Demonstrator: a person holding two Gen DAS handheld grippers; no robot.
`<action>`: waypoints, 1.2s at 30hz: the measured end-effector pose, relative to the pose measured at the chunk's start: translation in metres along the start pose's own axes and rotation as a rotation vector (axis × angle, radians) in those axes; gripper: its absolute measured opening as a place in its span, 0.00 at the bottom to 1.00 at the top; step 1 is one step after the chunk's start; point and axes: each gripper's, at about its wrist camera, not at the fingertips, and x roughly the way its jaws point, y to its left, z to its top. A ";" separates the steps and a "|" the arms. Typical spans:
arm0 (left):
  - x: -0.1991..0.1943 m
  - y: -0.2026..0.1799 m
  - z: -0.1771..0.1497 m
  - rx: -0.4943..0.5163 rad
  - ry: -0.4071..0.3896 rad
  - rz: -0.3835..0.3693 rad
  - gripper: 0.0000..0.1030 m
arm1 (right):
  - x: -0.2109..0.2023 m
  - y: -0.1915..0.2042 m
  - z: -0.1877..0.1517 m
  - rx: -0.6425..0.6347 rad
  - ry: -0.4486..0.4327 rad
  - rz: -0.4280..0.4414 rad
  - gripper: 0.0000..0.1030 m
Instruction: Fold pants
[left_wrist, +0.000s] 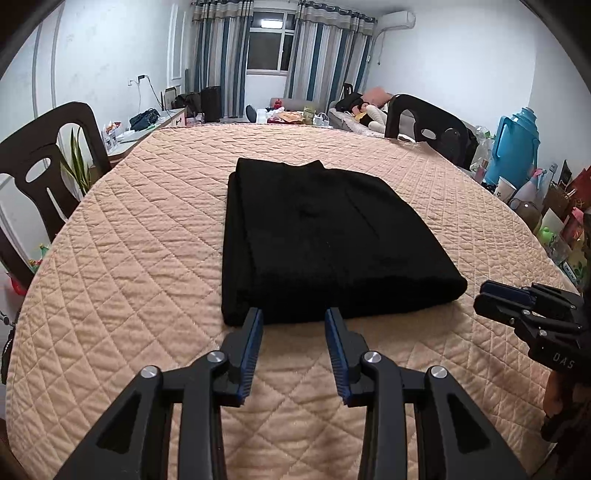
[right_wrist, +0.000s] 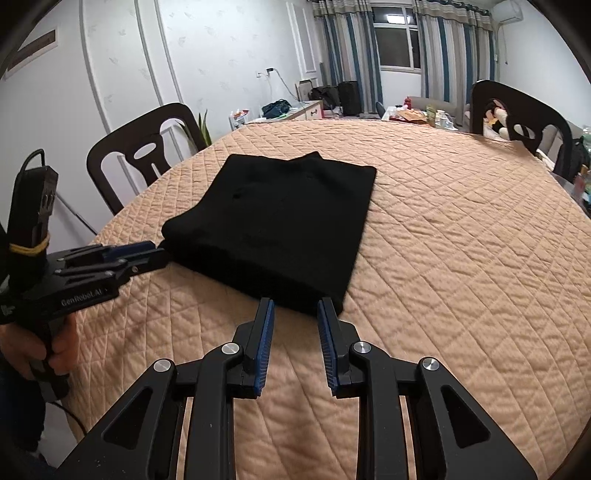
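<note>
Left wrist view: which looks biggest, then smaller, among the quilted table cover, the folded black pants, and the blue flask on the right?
1. quilted table cover
2. folded black pants
3. blue flask, though it stands farther away, so its true size is unsure.

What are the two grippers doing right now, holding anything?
Left gripper: open, empty, at the near edge of the folded black pants.
Right gripper: open, empty, also at that near edge.

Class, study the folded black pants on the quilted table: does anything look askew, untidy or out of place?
Mostly neat. The black pants lie folded flat on the quilted cover, but the layers do not line up: a lower layer sticks out along the left side in the left wrist view. Both grippers are open and empty.
</note>
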 end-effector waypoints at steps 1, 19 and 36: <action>-0.003 -0.001 -0.001 0.002 -0.003 0.005 0.37 | -0.003 0.000 -0.001 -0.001 0.000 -0.008 0.28; 0.002 0.000 -0.016 0.043 0.029 0.089 0.50 | -0.002 0.001 -0.020 -0.063 0.029 -0.103 0.39; 0.024 -0.008 0.022 0.036 -0.053 -0.008 0.36 | 0.050 -0.016 0.032 0.016 0.021 -0.011 0.23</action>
